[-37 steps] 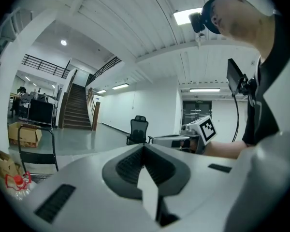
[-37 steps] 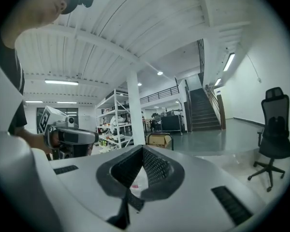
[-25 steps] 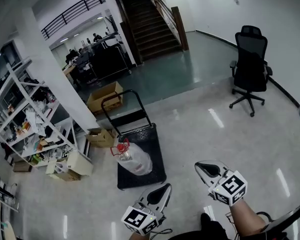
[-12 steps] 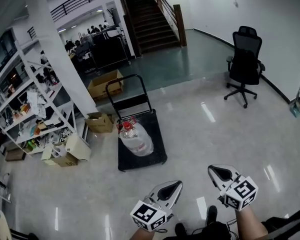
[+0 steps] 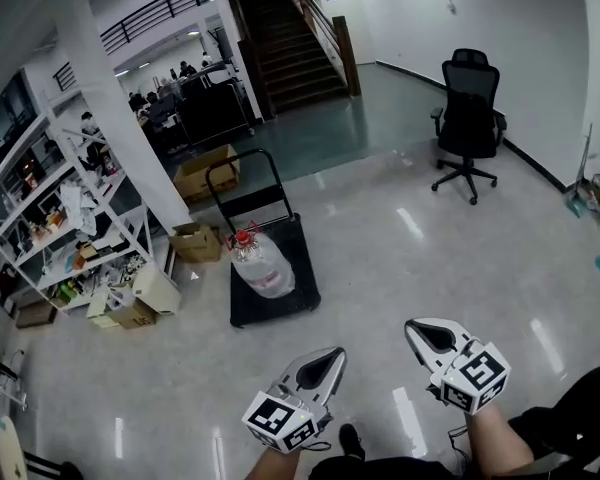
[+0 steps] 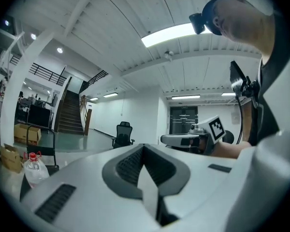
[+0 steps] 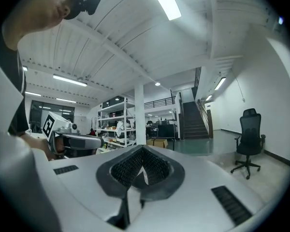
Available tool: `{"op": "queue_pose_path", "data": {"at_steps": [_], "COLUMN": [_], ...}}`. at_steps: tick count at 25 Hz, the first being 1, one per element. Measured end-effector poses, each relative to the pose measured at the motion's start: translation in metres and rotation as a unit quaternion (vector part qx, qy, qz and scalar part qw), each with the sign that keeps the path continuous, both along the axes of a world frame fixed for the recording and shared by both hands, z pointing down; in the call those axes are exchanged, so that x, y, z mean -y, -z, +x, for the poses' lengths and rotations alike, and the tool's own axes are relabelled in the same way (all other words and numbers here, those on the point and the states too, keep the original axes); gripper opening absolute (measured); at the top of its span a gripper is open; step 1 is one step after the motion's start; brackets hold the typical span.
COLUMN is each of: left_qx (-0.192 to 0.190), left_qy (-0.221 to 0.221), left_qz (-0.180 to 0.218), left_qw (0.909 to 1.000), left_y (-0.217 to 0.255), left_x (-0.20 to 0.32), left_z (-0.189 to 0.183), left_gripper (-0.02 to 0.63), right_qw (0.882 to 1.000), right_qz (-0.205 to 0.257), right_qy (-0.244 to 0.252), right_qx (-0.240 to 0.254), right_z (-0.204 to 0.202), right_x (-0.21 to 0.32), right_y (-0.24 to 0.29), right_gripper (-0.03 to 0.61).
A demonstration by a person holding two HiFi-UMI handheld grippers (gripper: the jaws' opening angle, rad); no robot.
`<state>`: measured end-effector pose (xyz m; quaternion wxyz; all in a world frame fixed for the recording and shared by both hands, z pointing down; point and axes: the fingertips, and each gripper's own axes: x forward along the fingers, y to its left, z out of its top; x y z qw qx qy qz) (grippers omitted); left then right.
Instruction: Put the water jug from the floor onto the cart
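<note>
As the water jug [image 5: 261,264] stands on the cart [image 5: 300,294], the clenched, empty left gripper [image 5: 330,360] and right gripper [image 5: 420,332] should avoid disturbing it.

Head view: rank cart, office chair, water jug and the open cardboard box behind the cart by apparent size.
1. cart, handle included
2. office chair
3. water jug and cardboard box: these look about alike. The box sits farther from the camera, so I won't rank them.
</note>
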<state>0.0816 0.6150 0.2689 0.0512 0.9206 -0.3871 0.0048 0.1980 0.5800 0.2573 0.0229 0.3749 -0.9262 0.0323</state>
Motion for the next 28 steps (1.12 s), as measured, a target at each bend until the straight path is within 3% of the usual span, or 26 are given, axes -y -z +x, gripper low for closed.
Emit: {"op": "queue_pose_path", "data": {"at_steps": [6,11,19,23,28], "left_qx": [-0.008,-0.019,-0.006,0.004,-0.012], "left_qy": [0.033,0.060,0.095,0.101,0.114], "left_qz": [-0.017,-0.024,0.001,0.014,0.009], "left_qw": [0.9993,0.9978,0.9955,0.9948,0.9934], "left_y": [0.004,0.009,0.027,0.030,0.026], "left_x": [-0.077,-0.122,-0.166,-0.179,-0.184], "left_z": [0.072,0.084,0.040,0.002,-0.029], "left_gripper": [0.002,0.001,0.000,0.002,0.002], "right_qw": [1.000,1.000,1.000,0.999,0.999], "right_qz": [0.003,-0.004,-0.006,0.000,0.003], "right_qy": [0.013,0.017,-0.018,-0.036,-0.036], "right_qx": [-0.010,-0.003,0.020,0.011,0.001], "right_z": [0.084,0.107,0.099,0.074,0.048], "right_x": [-0.082,-0.124,-0.156,-0.162,-0.166], "right_y": [-0.001,0.002,0.022,0.026,0.030], "right_gripper": [0.002,0.002,0.002,0.002,0.002]}}
